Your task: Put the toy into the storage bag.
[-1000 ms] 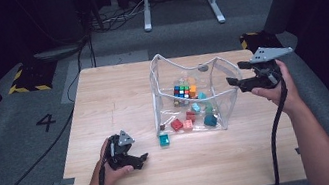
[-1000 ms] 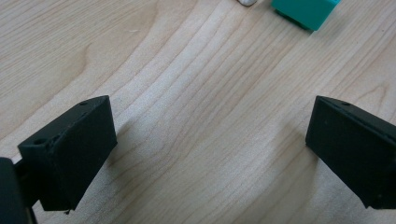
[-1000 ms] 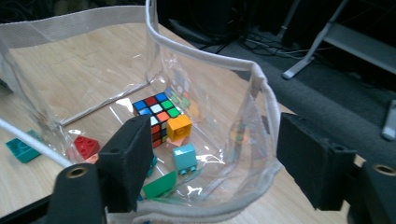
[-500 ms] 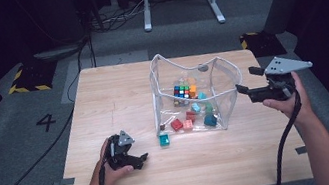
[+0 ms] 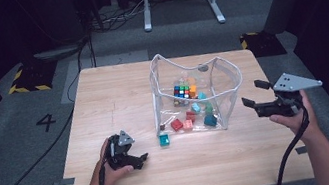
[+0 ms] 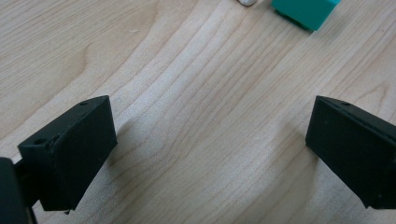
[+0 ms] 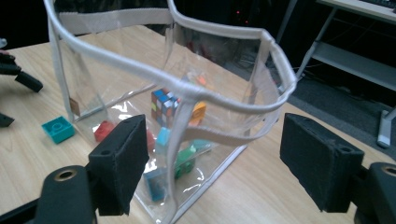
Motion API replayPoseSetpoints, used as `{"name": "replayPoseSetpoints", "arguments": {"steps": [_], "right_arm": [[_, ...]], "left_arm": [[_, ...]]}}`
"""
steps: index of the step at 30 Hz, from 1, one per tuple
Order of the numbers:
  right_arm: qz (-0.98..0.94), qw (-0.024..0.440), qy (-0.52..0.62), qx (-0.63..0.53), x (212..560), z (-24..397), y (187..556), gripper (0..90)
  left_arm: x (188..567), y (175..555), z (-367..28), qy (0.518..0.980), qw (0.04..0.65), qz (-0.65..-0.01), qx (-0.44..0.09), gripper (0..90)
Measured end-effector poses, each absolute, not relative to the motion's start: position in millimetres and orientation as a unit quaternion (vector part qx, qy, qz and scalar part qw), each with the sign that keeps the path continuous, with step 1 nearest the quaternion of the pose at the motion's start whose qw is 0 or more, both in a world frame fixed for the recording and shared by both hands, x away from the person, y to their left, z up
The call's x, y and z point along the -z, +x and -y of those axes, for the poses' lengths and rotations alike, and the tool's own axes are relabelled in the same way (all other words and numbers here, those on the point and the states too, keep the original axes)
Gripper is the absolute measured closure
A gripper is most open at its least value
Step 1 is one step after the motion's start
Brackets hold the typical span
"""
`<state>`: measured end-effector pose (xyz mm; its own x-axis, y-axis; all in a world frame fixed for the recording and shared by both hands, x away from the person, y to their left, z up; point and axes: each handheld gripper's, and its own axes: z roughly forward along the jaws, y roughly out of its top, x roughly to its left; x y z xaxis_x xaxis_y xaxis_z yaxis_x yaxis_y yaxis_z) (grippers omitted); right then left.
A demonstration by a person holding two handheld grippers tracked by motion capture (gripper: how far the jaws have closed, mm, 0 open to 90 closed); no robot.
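The right hand-held gripper (image 5: 256, 93) is held off the counter's (image 5: 117, 95) right edge, aimed at the clear plastic bag (image 5: 225, 90), with its jaws, which have just been opening, spread and nothing between them. The bag stands upright mid-counter (a Rubik's cube (image 7: 163, 103) and coloured blocks lie inside), with a teal block (image 5: 164, 139) just outside it. The left hand-held gripper (image 5: 138, 160) is rested on the counter, jaws spread and empty.

Clear bag (image 5: 225, 87) blocks table centre; teal brick (image 5: 164, 139) beside; bare wood left.
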<state>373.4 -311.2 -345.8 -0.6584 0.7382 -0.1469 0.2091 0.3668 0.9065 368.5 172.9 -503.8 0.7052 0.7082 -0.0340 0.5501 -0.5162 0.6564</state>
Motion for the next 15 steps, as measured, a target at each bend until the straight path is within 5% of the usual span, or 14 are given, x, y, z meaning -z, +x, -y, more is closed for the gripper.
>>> {"name": "replayPoseSetpoints", "arguments": {"steps": [15], "right_arm": [[-0.801,0.228,0.292,-0.470,404.3,284.8,353.3,24.5]], "left_arm": [[504.0,368.4,-172.8,0.862,0.331,-0.365,-0.119,1.9]]}}
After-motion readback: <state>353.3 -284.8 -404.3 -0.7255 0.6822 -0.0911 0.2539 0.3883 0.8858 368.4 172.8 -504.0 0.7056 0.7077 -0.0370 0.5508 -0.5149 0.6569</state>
